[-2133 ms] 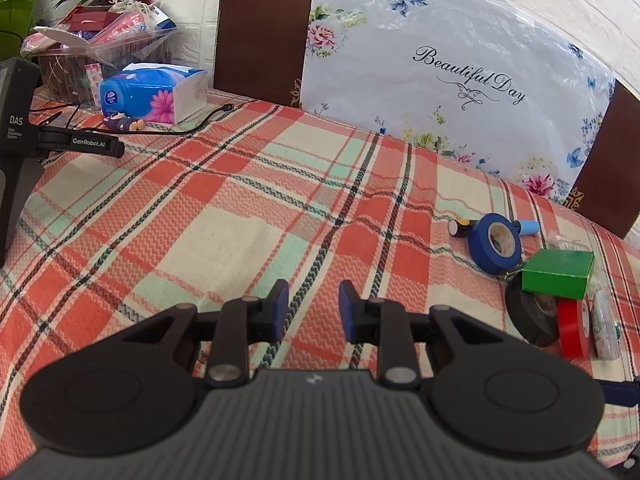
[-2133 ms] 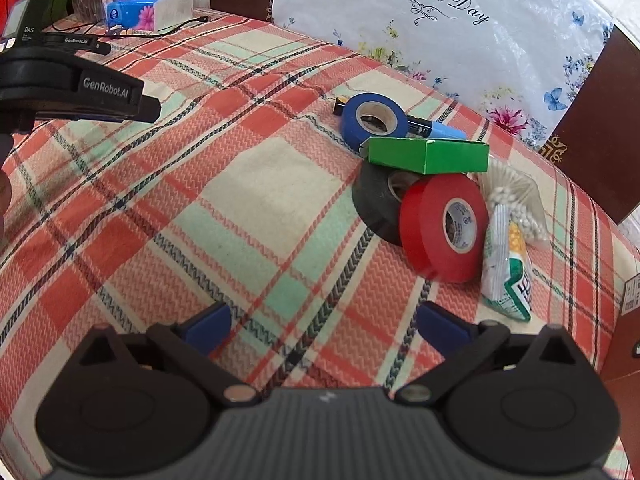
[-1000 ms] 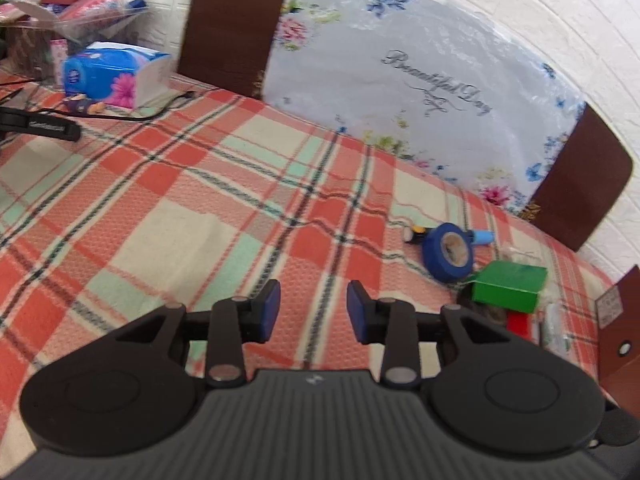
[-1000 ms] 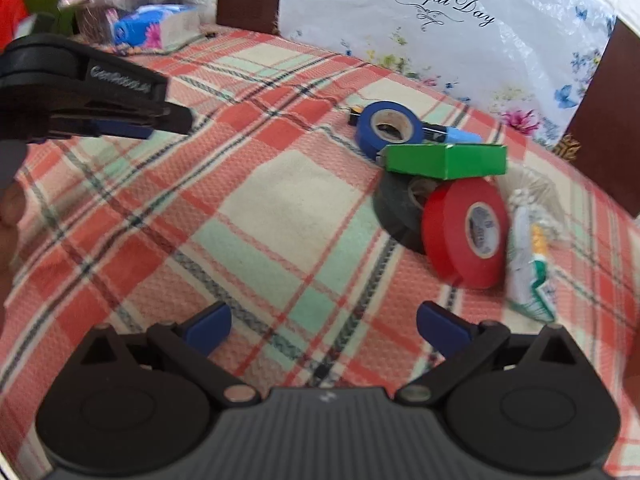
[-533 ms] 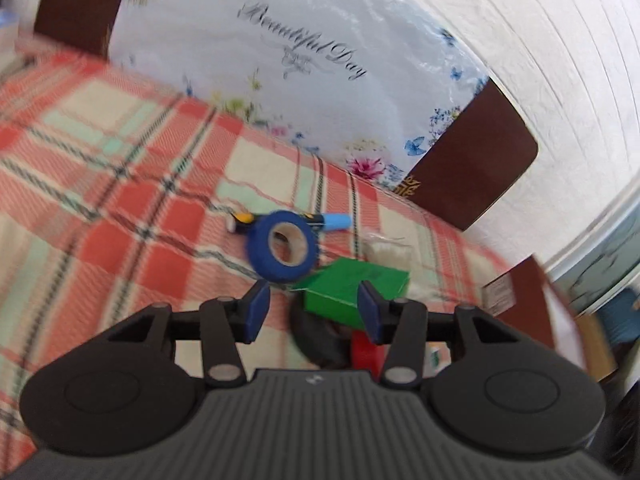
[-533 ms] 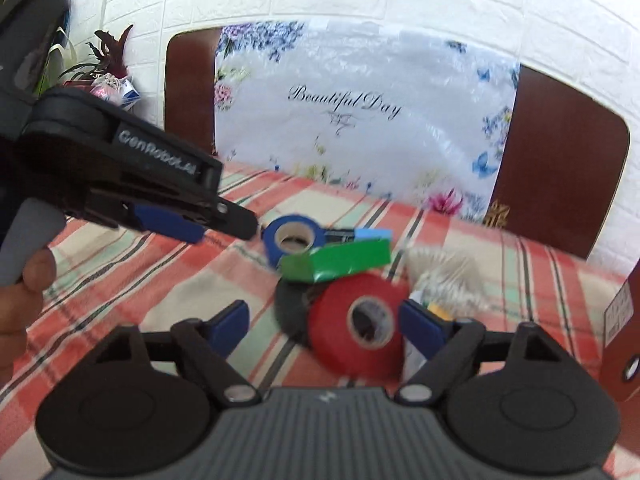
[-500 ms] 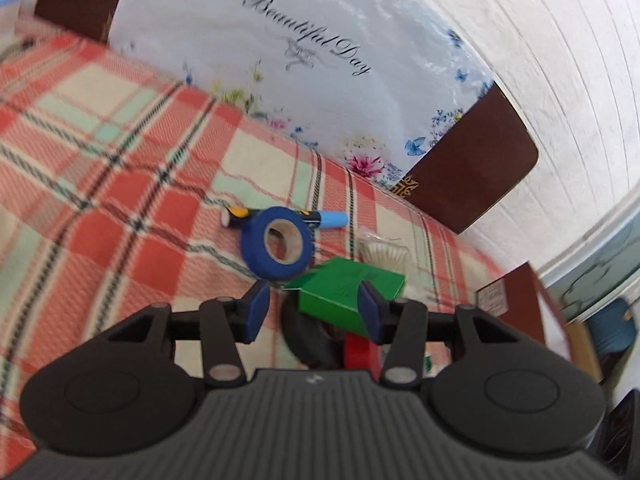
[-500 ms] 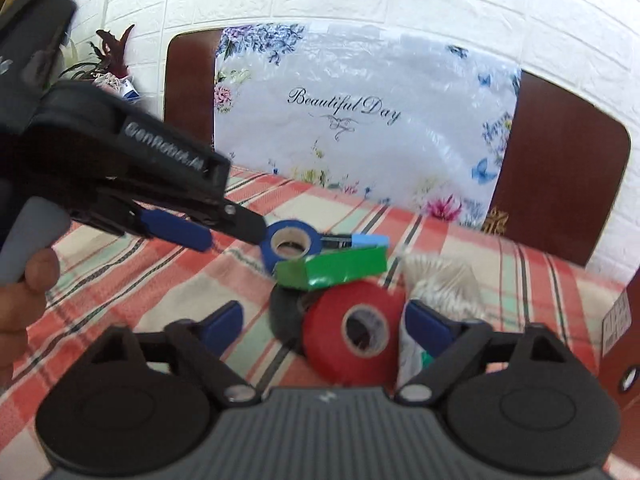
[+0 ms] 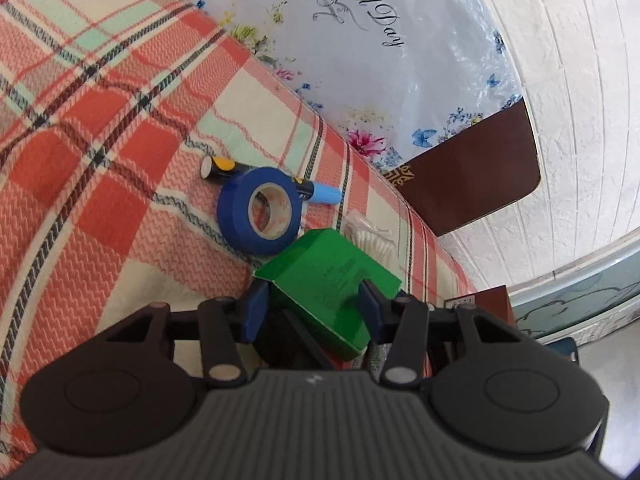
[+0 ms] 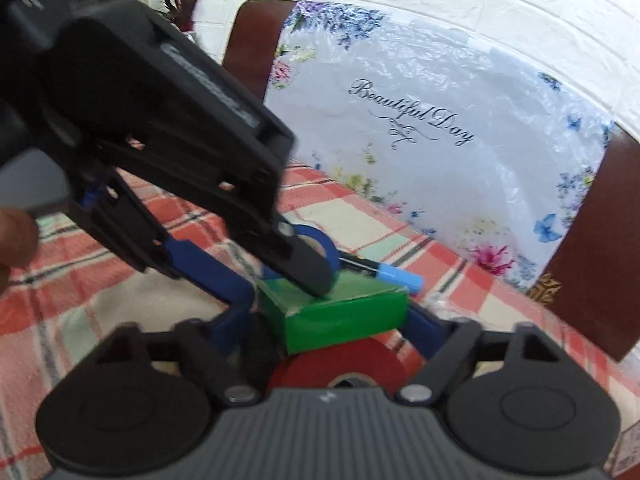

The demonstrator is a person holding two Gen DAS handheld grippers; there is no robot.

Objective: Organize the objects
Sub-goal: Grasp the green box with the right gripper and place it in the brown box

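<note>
A green box (image 9: 320, 276) rests on a black tape roll (image 9: 280, 340) and a red tape roll (image 10: 340, 360) on the plaid tablecloth (image 9: 100, 128). My left gripper (image 9: 312, 304) points down at the box with its jaws closing. The box lies between its blue pads, and I see no firm press. In the right wrist view, one left fingertip (image 10: 316, 284) lies on the box top. My right gripper (image 10: 328, 324) is also closing, its fingers flanking the green box (image 10: 344, 316) above the red roll. A blue tape roll (image 9: 258, 210) and a marker (image 9: 324, 194) lie just behind.
A bag of cotton swabs (image 9: 368, 236) lies right of the box. A floral plastic sheet (image 9: 360, 40) and dark chair backs (image 9: 472, 184) stand along the table's far edge. A brown carton (image 9: 492, 304) is at the right. A hand (image 10: 12, 236) holds the left gripper.
Both grippers have moved in on the pile. The left one swung right and tipped down over the green box. The right one came closer, and its jaws narrowed around the box.
</note>
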